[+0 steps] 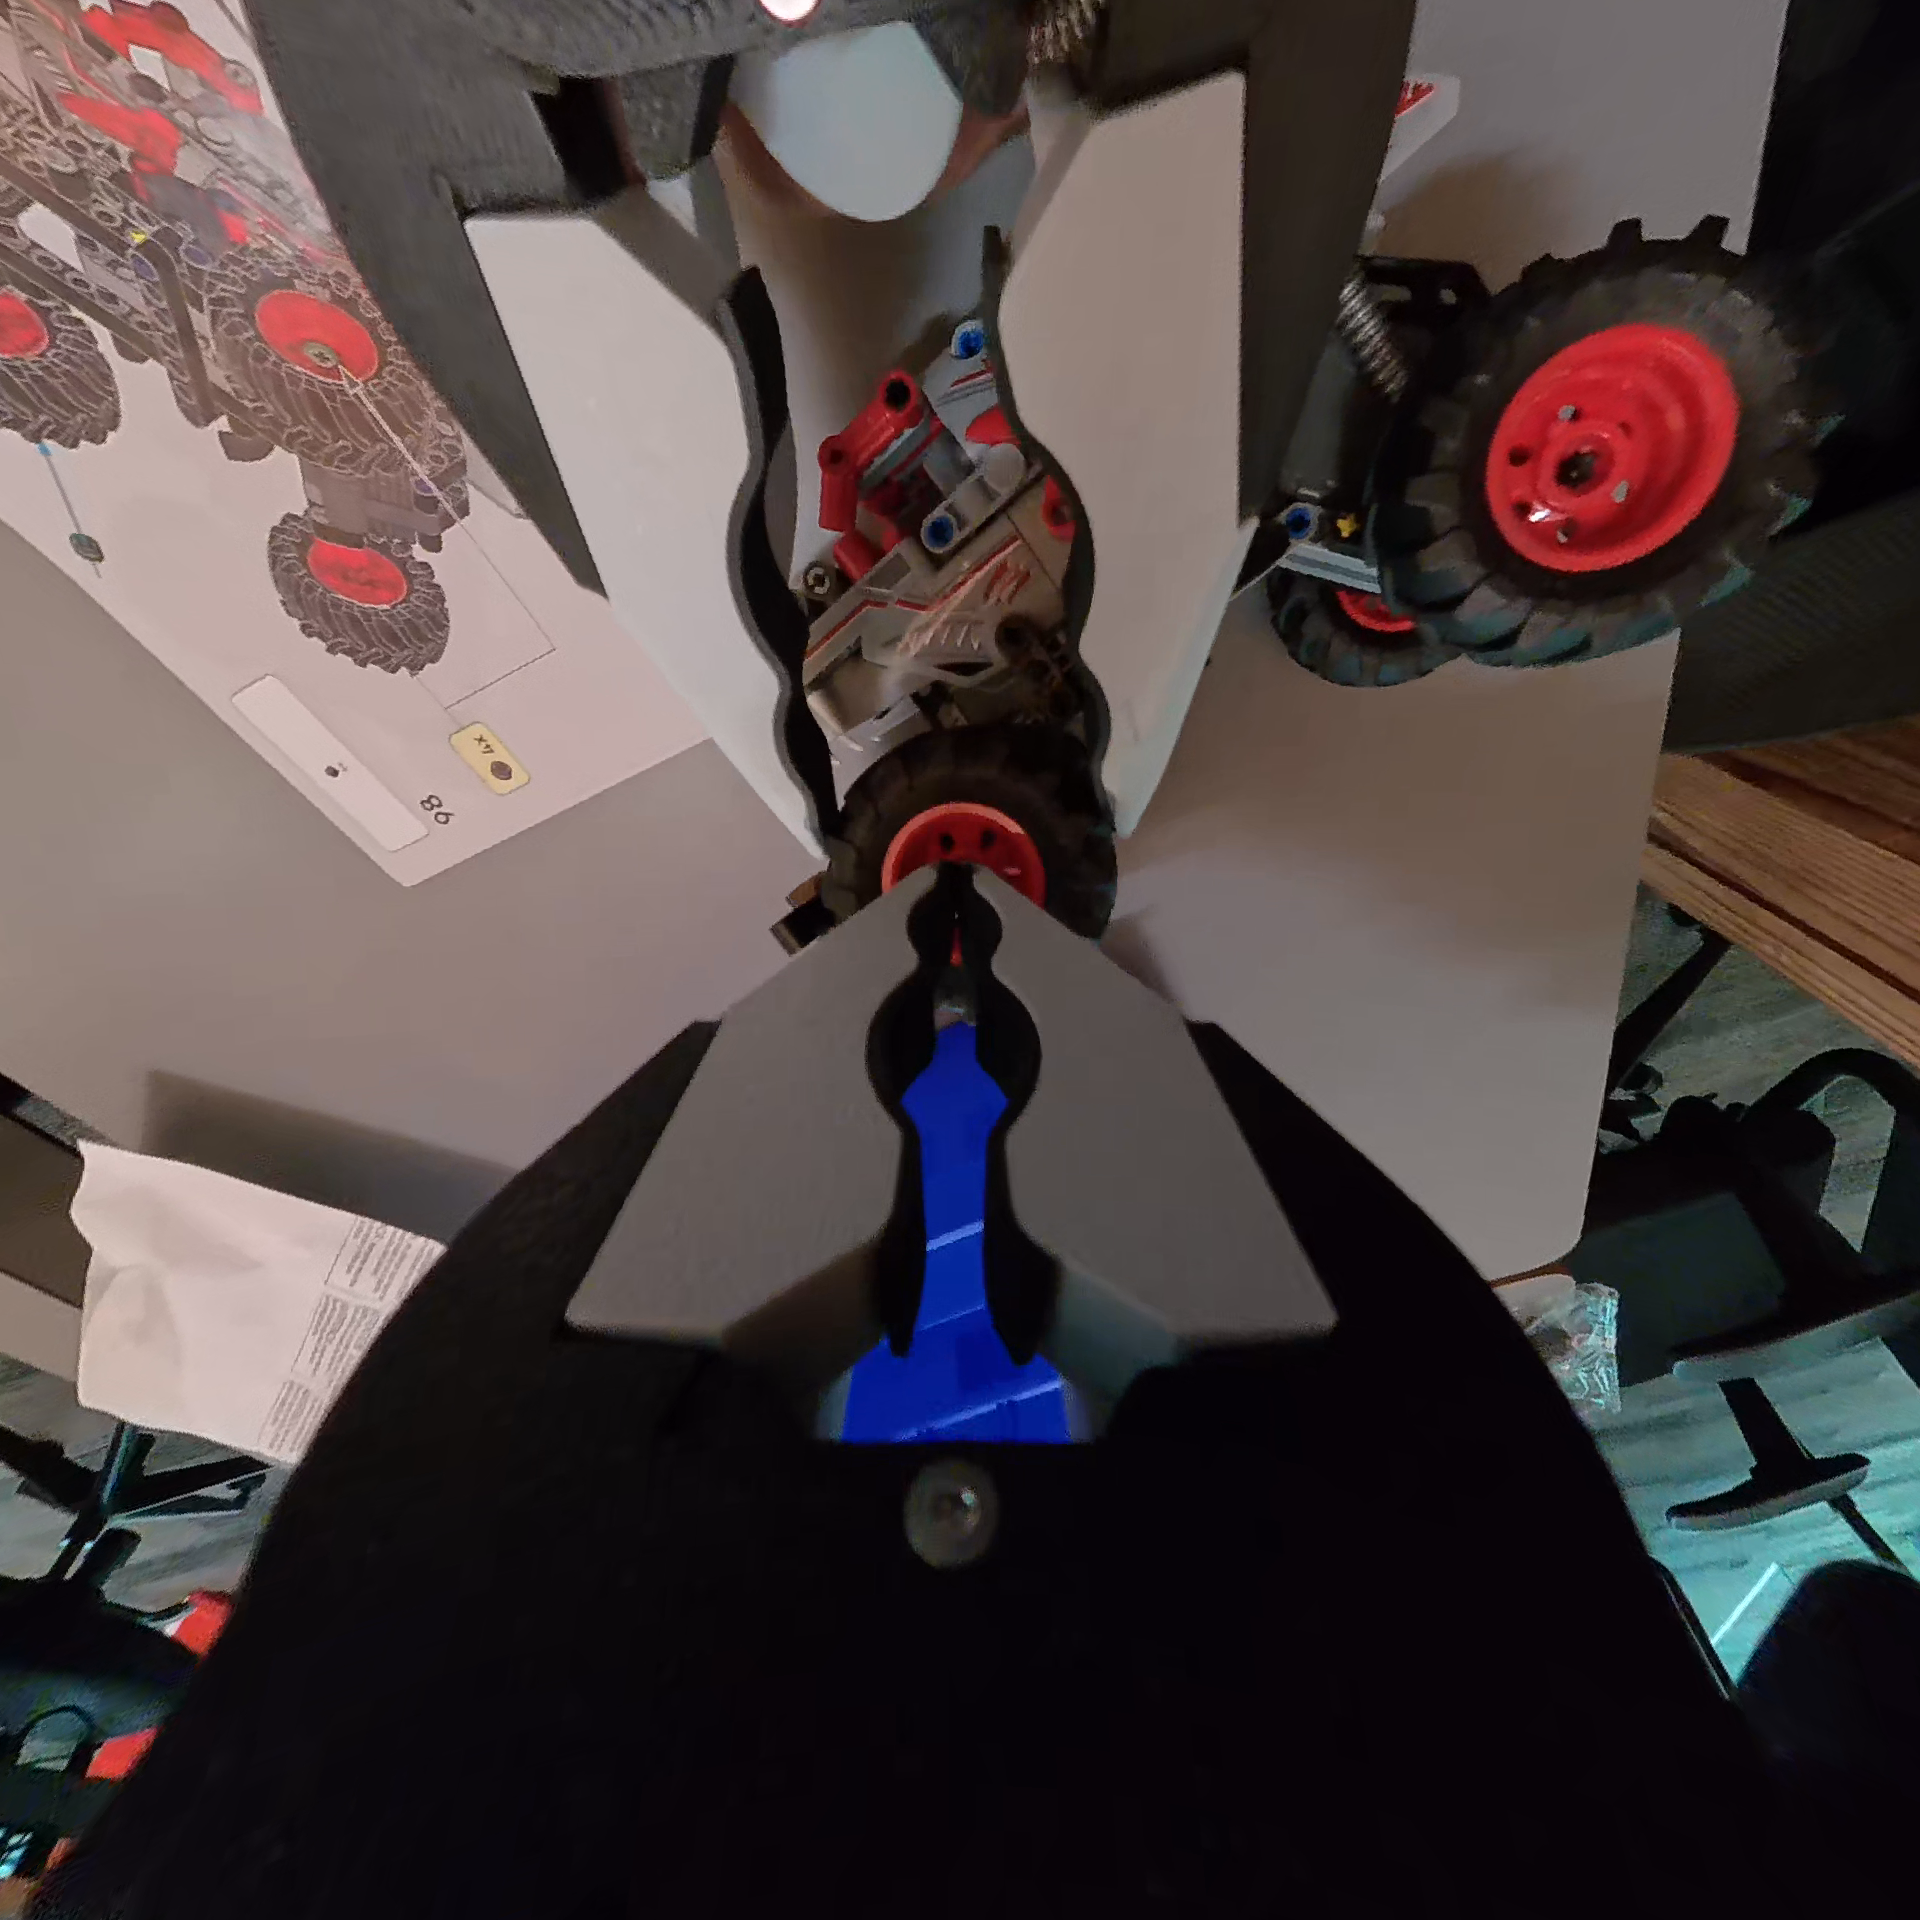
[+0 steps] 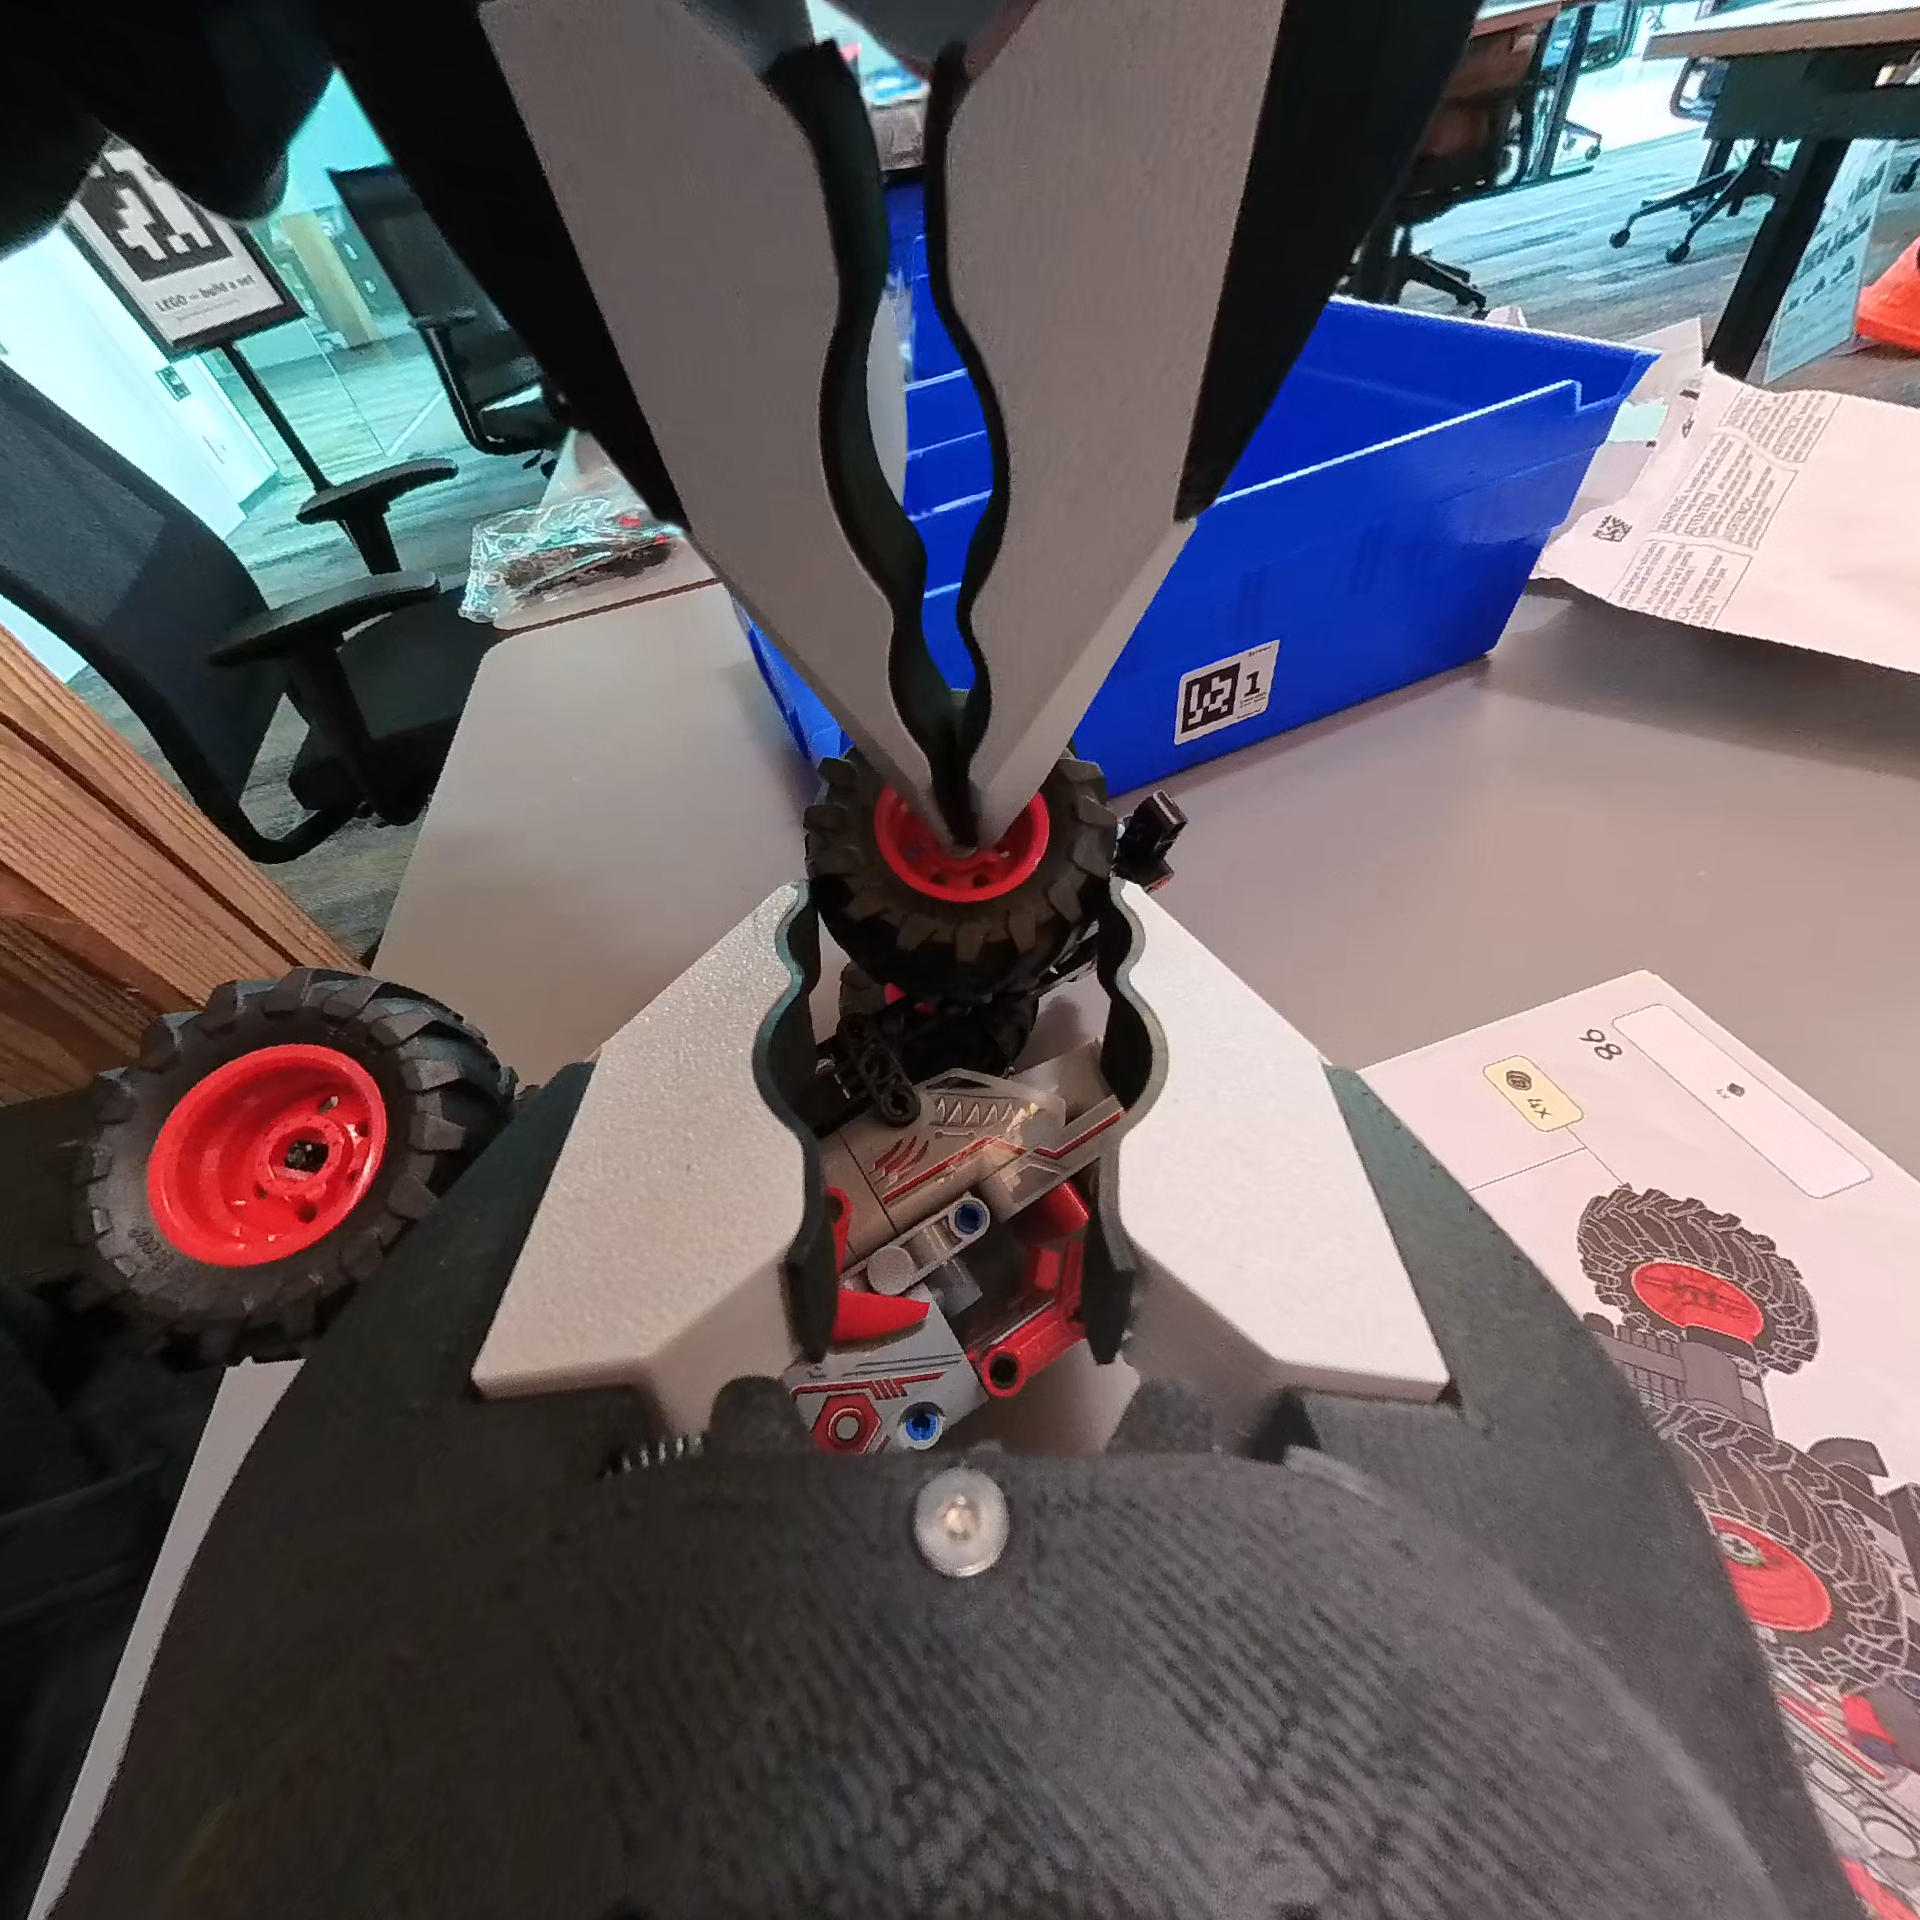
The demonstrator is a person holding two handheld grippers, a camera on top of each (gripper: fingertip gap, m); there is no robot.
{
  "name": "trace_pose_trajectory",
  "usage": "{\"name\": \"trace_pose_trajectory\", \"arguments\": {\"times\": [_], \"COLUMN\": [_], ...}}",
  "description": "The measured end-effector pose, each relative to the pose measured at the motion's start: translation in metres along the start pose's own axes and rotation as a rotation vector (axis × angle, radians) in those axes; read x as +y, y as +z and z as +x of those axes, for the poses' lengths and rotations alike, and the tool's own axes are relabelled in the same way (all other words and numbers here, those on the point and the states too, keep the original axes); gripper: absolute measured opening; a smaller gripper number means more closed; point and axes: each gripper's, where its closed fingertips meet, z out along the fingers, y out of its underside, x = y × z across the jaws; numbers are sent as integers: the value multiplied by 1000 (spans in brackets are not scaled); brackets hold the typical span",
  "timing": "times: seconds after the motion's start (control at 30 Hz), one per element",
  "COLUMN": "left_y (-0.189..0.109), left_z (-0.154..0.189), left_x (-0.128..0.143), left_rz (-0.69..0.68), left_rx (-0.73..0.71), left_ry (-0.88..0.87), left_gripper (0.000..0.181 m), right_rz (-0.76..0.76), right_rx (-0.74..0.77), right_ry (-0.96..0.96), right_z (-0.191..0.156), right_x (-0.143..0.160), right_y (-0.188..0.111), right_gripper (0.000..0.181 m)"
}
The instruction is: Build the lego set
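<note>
The lego truck [image 2: 935,1174] was grey w/ red trim, blue pins and black knobby tyres on red hubs, a toothy sticker along its side panel. It sat over the grey table [image 2: 1455,852], held off-centre between both tools.

Right gripper [image 2: 951,1143] had its fingers part-spread and clamped on the truck body, chassis filling the gap between the black pads. Left gripper [image 2: 951,821] came in from 12 o'clock in the right wrist view, fingers pinched narrow, tips touching the hub of the front wheel [image 2: 961,842]; whether a small piece sat between the tips, couldn't tell.

In the left wrist view the left gripper [image 1: 951,904] showed the same near-closed pinch at the front wheel [image 1: 966,842], w/ the right gripper [image 1: 914,540] opposite at 12 o'clock around the truck [image 1: 925,561].

Only the right wrist view showed:
- blue bin [image 2: 1351,540] at 1 o'clock, behind the truck, w/ a square marker sticker
- a clear bag of parts [image 2: 561,551] at 10 o'clock
- a stand w/ a marker sign [image 2: 177,239] at 10 o'clock

Only the left wrist view showed a coil spring [image 1: 1371,332] by the rear wheel [image 1: 1610,447] at 2 o'clock.

Both showed:
- rear wheel [image 2: 265,1153], at 9 o'clock in the right view
- instruction booklet [image 2: 1714,1247] at 4 o'clock, open on a truck drawing
- printed paper sheet [image 2: 1745,520] at 2 o'clock

In the left view the booklet [image 1: 312,468] lay at 10 o'clock and the sheet [image 1: 229,1299] at 8 o'clock.
</note>
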Motion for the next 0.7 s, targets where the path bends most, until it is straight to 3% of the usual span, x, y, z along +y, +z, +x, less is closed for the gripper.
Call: {"name": "trace_pose_trajectory", "arguments": {"times": [0.03, 0.37, 0.57, 0.7], "left_y": [0, 3, -11, -5], "left_z": [0, 2, -3, 1], "left_x": [0, 3, 0, 4], "left_rz": [-9, -27, 72, 11], "left_rx": [-1, -24, -73, -54], "left_ry": [-1, -15, -34, -16], "left_gripper": [0, 0, 0, 0], "right_rz": [0, -5, -1, 1], "right_rx": [-1, 0, 9, 10], "right_ry": [1, -4, -17, -17], "right_z": [0, -1, 1, 1], "right_x": [0, 1, 1, 1], "right_y": [0, 2, 0, 1], "right_gripper": [53, 52, 52, 51]}}
